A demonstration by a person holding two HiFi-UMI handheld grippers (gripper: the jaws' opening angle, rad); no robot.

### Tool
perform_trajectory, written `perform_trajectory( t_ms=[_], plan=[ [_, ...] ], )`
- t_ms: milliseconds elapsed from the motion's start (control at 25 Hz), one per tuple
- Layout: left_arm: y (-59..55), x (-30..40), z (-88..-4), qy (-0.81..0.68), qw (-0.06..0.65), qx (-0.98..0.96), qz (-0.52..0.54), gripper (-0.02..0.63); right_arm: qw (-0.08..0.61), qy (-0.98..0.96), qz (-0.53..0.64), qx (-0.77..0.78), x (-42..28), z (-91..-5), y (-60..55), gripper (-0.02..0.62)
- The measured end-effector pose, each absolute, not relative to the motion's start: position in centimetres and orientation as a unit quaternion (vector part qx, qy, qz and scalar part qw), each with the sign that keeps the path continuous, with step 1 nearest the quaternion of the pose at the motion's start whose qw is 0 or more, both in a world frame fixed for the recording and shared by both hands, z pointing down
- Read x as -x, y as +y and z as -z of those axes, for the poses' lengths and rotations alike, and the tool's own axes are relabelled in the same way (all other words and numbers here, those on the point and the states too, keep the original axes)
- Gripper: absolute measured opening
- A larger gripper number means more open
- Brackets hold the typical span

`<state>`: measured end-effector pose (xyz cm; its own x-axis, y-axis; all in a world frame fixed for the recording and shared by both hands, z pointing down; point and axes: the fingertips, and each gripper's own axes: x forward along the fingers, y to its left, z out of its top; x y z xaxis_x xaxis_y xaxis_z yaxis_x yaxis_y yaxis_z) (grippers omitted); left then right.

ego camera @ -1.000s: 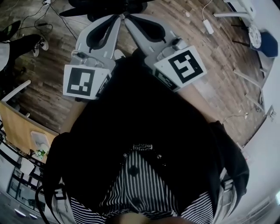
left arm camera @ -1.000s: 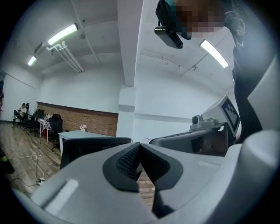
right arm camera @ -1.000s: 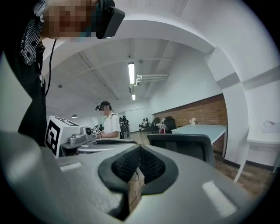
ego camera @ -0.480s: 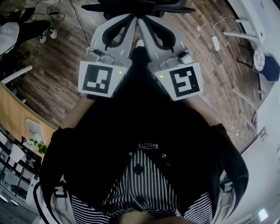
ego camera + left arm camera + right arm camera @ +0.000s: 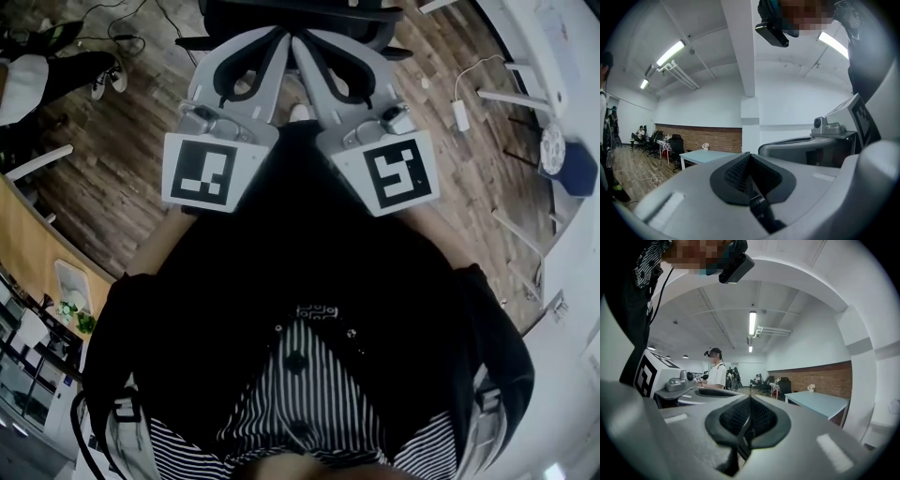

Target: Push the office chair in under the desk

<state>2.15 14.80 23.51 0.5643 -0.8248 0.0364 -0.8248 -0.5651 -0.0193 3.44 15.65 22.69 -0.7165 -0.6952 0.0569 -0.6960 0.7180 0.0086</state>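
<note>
In the head view both grippers are held side by side before the person's dark torso, pointing forward over the wooden floor. The left gripper (image 5: 279,36) and the right gripper (image 5: 302,39) are shut, with nothing between their jaws. Their tips almost meet just under the black office chair (image 5: 300,13), which is cut off by the top edge; I cannot tell whether they touch it. The left gripper view shows its shut jaws (image 5: 749,161) aimed up into the room. The right gripper view shows the same of its own (image 5: 749,405). Neither gripper view shows the chair.
A wooden desktop (image 5: 37,258) with small items lies at the left edge. Another person's legs (image 5: 56,70) and cables are at the upper left. A white power adapter (image 5: 461,114) and a blue seat (image 5: 574,169) are at the right. A standing person (image 5: 715,371) and a pale table (image 5: 820,404) are farther off.
The grippers have drawn closer together and now point straight ahead. The black chair has grown larger at the top of the head view. Both jaws stayed shut.
</note>
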Motion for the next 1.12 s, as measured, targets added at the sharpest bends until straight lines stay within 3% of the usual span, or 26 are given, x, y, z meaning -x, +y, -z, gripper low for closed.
perform_trajectory(
  t_ms=[400,1120],
  plan=[
    [9.7,-6.5,-23.5,0.484,0.012,0.874,0.028,0.000,0.021,-0.934,-0.008,-0.356,-7.8,-22.9,10.5,0.002],
    [5.9,-3.4,-23.7,0.446,-0.005,0.895,0.019,0.000,0.008,-0.925,-0.026,-0.378,-4.6,-22.1,6.7,0.002]
  ],
)
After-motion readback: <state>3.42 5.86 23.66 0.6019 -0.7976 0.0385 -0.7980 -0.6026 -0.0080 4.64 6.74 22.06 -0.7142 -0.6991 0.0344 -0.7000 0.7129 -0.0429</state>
